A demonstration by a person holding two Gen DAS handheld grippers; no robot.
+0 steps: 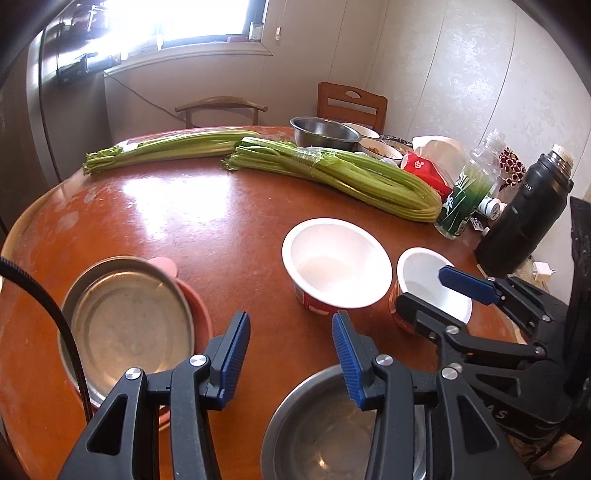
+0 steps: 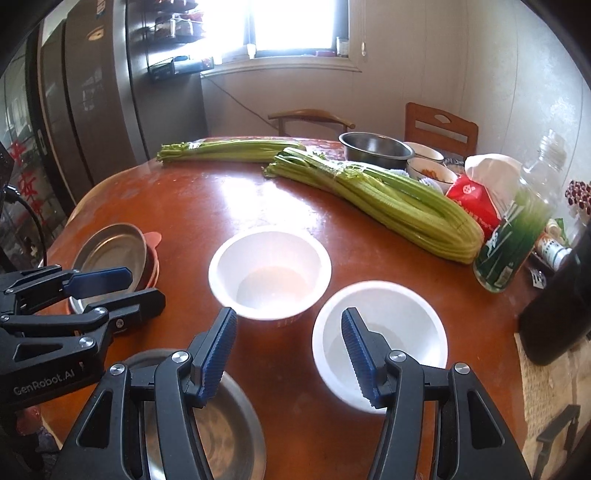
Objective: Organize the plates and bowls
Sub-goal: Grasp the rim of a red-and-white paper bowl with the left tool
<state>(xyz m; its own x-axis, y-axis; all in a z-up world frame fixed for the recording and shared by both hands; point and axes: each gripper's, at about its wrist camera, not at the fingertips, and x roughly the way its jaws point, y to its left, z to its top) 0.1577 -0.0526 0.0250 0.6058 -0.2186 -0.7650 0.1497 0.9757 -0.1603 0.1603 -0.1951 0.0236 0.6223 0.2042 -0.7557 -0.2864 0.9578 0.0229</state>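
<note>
**Hidden and cut off around the two hand-held grippers**

Beneath the left hand-held gripper (image 1: 291,332), the steel bowl (image 1: 317,435) runs off the lower picture edge, its right side covered by the gripper's arm. To that gripper's left, the steel plate (image 1: 129,325) hides most of the pink dish (image 1: 201,314) under it. Beyond the right hand-held gripper (image 2: 289,330), the window (image 2: 295,22) is blown out to white. To its far right, the dark flask (image 2: 554,317) is cut by the frame, and the small bottle (image 2: 554,251) label is unreadable.

The left gripper (image 1: 290,354) hangs open and empty over the bench (image 1: 184,221) — a steel bowl (image 1: 314,435) below, two white cups (image 1: 336,262) ahead.
</note>
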